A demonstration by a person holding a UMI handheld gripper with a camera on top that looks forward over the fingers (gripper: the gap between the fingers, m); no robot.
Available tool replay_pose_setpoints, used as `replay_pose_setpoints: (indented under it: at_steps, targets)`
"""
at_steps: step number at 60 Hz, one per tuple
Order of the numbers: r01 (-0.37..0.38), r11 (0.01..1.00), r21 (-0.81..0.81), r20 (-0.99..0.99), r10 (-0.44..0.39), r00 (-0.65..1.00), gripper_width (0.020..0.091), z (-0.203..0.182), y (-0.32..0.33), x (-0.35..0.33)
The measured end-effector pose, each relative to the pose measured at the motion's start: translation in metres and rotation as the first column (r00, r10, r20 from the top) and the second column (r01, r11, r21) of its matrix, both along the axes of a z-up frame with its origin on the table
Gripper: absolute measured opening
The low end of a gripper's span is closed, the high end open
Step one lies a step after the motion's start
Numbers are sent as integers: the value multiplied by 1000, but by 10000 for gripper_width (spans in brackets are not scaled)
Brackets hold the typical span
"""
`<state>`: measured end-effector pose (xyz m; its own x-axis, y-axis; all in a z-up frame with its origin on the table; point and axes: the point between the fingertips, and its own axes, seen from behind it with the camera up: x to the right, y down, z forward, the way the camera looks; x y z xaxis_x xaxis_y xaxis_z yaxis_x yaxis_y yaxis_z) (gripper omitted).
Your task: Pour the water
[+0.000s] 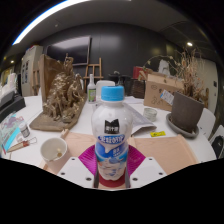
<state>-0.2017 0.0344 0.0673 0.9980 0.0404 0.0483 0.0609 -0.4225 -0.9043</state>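
In the gripper view, a capped bottle (pixel 110 135) stood upright between the fingers of the gripper (pixel 110 165), its base hiding most of the pink pads (pixel 88 160). Whether both fingers actually pressed on it could not be told from here. The main risk seemed to be a slack hold: tipped with the fingers loose, the smooth bottle would likely slip or twist. The blue cap was on, so no water could leave until it came off. A small cup (pixel 54 152) sat on the bench (pixel 170 150) just beside the bottle; a careless tilt could knock it or miss its narrow mouth.
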Motion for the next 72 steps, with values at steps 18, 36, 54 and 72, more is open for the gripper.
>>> replay_pose_setpoints:
  at_steps: [18,36,54,72]
  targets:
    - [26,1000,14,-42,-26,999,507,-13,-8,6]
    - [101,988,-118,-28,-105,994,854,40,-95,-11]
    - [148,963,-226,10,-150,989,857,117,-251,-88]
    - [177,960,-218,34,-174,984,857,143,-310,-115]
